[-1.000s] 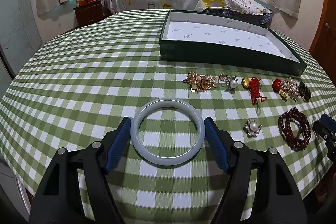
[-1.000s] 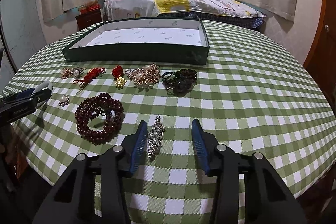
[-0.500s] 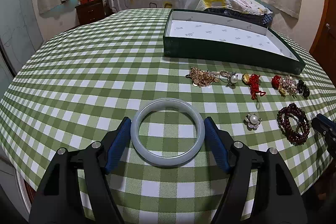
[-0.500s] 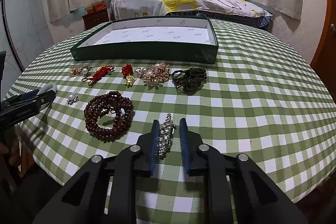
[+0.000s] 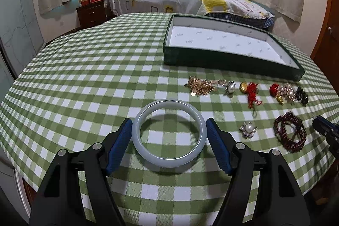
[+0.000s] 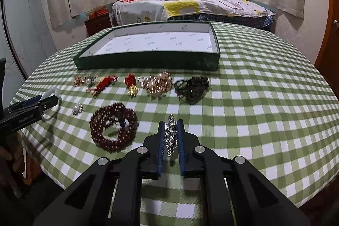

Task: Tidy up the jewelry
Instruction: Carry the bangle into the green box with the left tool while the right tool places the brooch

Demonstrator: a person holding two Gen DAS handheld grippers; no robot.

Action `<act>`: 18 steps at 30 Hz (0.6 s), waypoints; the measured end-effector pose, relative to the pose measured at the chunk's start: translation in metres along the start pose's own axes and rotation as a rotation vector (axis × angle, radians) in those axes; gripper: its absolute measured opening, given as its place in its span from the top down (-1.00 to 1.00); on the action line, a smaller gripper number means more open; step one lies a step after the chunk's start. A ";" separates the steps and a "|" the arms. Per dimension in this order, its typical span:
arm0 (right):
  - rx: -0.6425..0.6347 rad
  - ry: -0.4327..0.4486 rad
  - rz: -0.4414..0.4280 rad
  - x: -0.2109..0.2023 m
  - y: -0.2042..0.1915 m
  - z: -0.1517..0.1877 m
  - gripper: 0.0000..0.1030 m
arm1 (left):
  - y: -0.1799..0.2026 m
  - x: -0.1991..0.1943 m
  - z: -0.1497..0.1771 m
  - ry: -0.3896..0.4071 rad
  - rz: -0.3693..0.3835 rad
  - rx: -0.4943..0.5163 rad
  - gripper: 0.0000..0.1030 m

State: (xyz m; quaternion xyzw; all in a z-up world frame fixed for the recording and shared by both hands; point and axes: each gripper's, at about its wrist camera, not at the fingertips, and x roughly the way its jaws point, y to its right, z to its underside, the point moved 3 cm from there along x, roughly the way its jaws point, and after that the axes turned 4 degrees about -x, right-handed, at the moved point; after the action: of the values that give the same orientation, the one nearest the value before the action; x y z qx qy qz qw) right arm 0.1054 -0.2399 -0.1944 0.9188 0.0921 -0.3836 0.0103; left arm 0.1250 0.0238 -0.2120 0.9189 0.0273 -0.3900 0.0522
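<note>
My left gripper (image 5: 169, 123) is shut on a pale jade bangle (image 5: 169, 134), its blue pads touching both sides, and holds it above the checked tablecloth. My right gripper (image 6: 171, 123) is shut on a rhinestone brooch (image 6: 171, 137), lifted off the cloth. The green tray with a white lining (image 5: 228, 58) stands empty at the back; it also shows in the right wrist view (image 6: 148, 60). Loose on the cloth lie a dark red bead bracelet (image 6: 113, 129), a small pearl brooch (image 6: 77, 108), a gold pearl cluster (image 6: 157, 84) and a black hair tie (image 6: 191, 88).
A row of gold and red trinkets (image 5: 247, 90) lies in front of the tray. The round table's edge (image 6: 275, 202) curves close in front. A bed (image 6: 190, 7) and a nightstand (image 5: 91, 14) stand behind the table.
My right gripper closed on the rhinestone brooch and lifted it. My left gripper rose with the bangle in it.
</note>
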 end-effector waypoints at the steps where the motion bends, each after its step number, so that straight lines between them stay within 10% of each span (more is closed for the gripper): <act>1: 0.000 0.006 -0.002 -0.001 -0.001 -0.002 0.76 | 0.001 -0.002 -0.003 0.007 0.004 0.000 -0.34; 18: 0.012 0.188 0.021 0.017 0.029 -0.119 0.76 | 0.041 0.007 -0.105 0.144 0.082 0.036 -0.35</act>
State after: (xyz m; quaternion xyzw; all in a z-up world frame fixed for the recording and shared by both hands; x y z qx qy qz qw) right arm 0.2057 -0.2555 -0.1236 0.9518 0.0807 -0.2959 0.0002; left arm 0.2084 -0.0050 -0.1420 0.9457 -0.0136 -0.3209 0.0495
